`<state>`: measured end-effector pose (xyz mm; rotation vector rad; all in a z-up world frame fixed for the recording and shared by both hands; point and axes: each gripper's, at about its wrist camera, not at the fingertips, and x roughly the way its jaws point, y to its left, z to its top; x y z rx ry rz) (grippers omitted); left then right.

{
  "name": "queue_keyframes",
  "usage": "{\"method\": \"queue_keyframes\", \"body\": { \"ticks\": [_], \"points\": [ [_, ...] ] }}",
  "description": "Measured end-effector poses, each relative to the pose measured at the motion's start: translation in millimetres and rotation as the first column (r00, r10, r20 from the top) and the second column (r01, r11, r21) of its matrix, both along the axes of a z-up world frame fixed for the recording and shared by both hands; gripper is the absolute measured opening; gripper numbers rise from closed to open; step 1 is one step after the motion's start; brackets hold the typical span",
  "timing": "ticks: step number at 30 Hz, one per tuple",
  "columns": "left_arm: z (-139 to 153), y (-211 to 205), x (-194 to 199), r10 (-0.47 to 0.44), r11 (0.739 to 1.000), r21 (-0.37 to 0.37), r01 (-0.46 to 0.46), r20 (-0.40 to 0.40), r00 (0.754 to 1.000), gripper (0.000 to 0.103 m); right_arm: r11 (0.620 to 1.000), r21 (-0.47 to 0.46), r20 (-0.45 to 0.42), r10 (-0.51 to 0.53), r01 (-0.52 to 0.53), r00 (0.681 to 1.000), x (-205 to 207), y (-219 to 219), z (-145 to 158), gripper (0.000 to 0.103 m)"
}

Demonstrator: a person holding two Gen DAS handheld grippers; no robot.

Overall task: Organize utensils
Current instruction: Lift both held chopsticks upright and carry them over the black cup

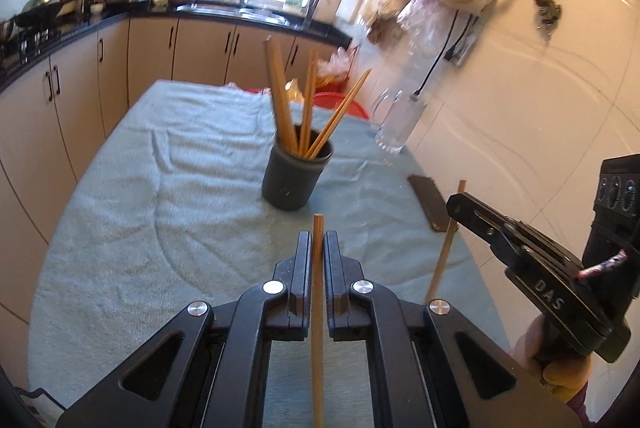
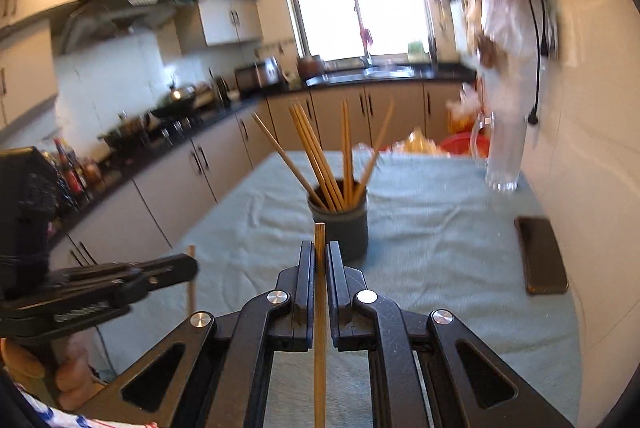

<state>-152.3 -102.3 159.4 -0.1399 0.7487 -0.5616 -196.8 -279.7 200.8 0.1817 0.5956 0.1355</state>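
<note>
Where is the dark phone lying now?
The phone lies flat on the green cloth near the wall, right of the dark cup and in front of the glass jar.

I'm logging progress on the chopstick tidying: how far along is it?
Done: several chopsticks already stand in the dark cup. In hand: the left gripper and right gripper each clamp one chopstick. Left: dropping those two in the cup; no others show on the cloth.

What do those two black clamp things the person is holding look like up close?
Both are matte black plastic: the left tool and right tool each have two flat fingers on hinged arms with silver round pivots. White "DAS" lettering marks the right one's side. A patterned sleeve shows behind the left.
</note>
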Motion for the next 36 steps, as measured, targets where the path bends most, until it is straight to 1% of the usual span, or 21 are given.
{"method": "queue_keyframes", "body": {
  "ticks": [4,8,13,19,28,33,36],
  "points": [
    [12.8,-5.6,-12.0,-0.011,1.000,0.007,0.011,0.045,0.999,0.005,1.000,-0.012,0.071,0.009,-0.008,0.997,-14.0,7.5,17.9,0.006],
    [19.8,-9.3,-17.6,-0.013,1.000,0.019,0.011,0.076,0.997,0.005,1.000,-0.015,0.103,0.014,-0.013,0.995,-14.2,9.8,27.0,0.006],
    [25.6,-9.9,-15.4,-0.010,1.000,0.027,0.007,0.097,0.995,0.005,1.000,-0.013,0.105,0.005,-0.004,0.994,-6.4,8.9,32.4,0.006],
    [41.5,-4.5,-6.1,0.011,1.000,0.025,-0.014,0.140,0.990,0.005,1.000,-0.030,0.094,-0.002,0.005,0.996,1.7,7.6,36.3,0.006],
    [78.7,-4.1,12.6,0.021,1.000,0.011,-0.025,0.225,0.974,0.005,0.999,-0.047,0.092,-0.019,0.024,0.996,17.3,-6.3,48.0,0.006],
    [102.9,-4.7,26.2,0.007,1.000,-0.004,-0.006,0.238,0.971,0.005,0.998,-0.050,0.101,-0.021,0.027,0.995,32.3,-15.4,63.4,0.006],
    [121.0,-4.3,31.9,0.004,1.000,-0.007,-0.002,0.269,0.963,0.005,0.998,-0.053,0.115,-0.022,0.028,0.993,44.5,-20.4,77.4,0.006]
  ]
}}
